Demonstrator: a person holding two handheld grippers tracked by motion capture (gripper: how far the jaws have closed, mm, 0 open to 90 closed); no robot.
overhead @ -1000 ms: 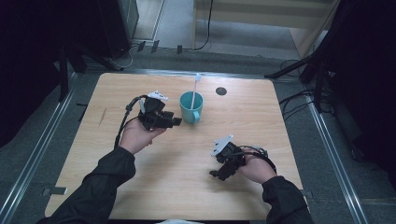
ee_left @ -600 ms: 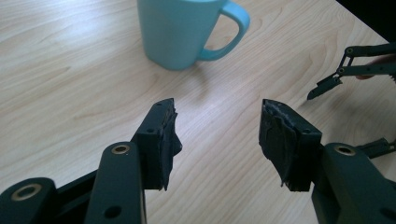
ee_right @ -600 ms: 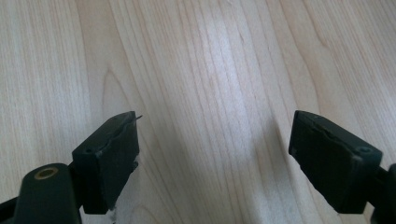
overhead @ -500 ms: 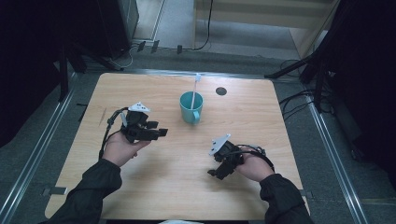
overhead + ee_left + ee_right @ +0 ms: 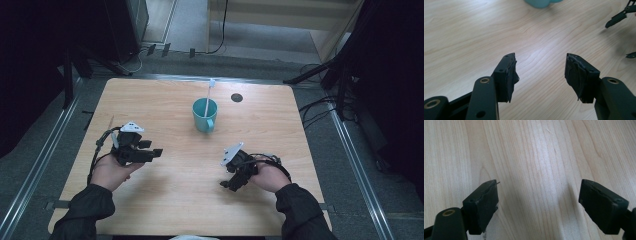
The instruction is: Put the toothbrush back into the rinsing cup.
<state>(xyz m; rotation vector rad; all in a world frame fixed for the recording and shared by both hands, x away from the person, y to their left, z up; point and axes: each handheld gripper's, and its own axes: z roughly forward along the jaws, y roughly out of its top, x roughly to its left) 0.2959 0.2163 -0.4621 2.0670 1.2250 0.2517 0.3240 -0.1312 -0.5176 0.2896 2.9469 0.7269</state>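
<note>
1 teal mug [image 5: 205, 114] holding a white toothbrush [image 5: 209, 95], both grippers' fingers spread, empty.

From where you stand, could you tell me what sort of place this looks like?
Probably a lab or workshop bay set up for recording handling work, not a home. A bare wooden table stands between metal floor rails, cables trail over a grey floor, and dark equipment stands surround it. A teal mug is the sole household item.

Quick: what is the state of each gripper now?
Left gripper: open, jaws just been opening, nothing between them.
Right gripper: open, holding nothing.
</note>
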